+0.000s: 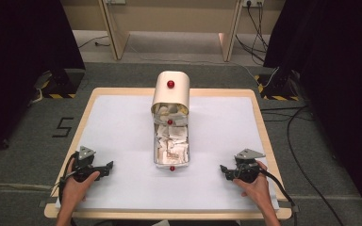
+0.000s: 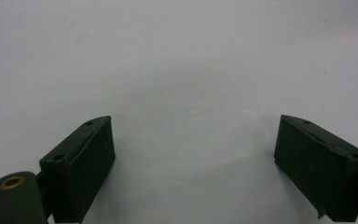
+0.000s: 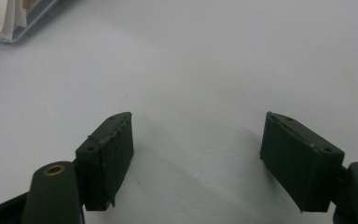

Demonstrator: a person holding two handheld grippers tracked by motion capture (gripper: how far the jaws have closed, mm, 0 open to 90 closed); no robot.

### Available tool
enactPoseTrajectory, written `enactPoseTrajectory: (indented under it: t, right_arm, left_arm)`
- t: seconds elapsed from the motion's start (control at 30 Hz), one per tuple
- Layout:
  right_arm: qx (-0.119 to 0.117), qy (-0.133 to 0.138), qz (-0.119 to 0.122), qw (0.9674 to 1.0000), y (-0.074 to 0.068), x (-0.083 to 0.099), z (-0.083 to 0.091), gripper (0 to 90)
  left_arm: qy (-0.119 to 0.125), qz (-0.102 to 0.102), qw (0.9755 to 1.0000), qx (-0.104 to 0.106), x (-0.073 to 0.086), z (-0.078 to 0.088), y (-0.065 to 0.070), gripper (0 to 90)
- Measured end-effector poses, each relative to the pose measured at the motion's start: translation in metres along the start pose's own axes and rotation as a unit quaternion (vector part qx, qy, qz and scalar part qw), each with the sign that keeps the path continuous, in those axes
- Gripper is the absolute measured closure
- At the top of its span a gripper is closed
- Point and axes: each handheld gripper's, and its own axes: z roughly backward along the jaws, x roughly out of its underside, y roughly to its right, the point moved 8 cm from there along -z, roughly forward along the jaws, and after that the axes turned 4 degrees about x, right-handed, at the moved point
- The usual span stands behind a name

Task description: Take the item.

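High view, box (image 1: 170, 141) of paper packets at table (image 1: 122, 122) centre, lid raised at 12 o'clock, left gripper (image 1: 107, 167) at 8 o'clock, right gripper (image 1: 223, 170) at 4 o'clock, both spread wide, holding nothing, well apart from box.

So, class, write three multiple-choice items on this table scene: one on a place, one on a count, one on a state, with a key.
1. Where does the box stand?
A. at the table's middle
B. at its left edge
C. under the right gripper

2. How many red knobs show on the box?
A. one
B. three
C. five

3. How do the jaws of both grippers stand?
A. shut on paper
B. shut, empty
C. open, empty

Key: 1 A, it lies midway between the left gripper and the right gripper. 2 B, one on the raised lid, one mid-box, one at the near end. 3 C, both gripper views show bare sheet between the parted jaws.
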Motion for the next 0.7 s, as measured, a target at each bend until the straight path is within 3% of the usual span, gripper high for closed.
enactPoseTrajectory:
  t: [0.7]
  right_arm:
    - [-0.002,0.000,-0.010,0.9999,-0.0009,-0.0031,0.0018,24.2]
  left_arm:
    - [0.000,0.000,1.0000,0.000,0.0000,0.0001,0.0000,11.3]
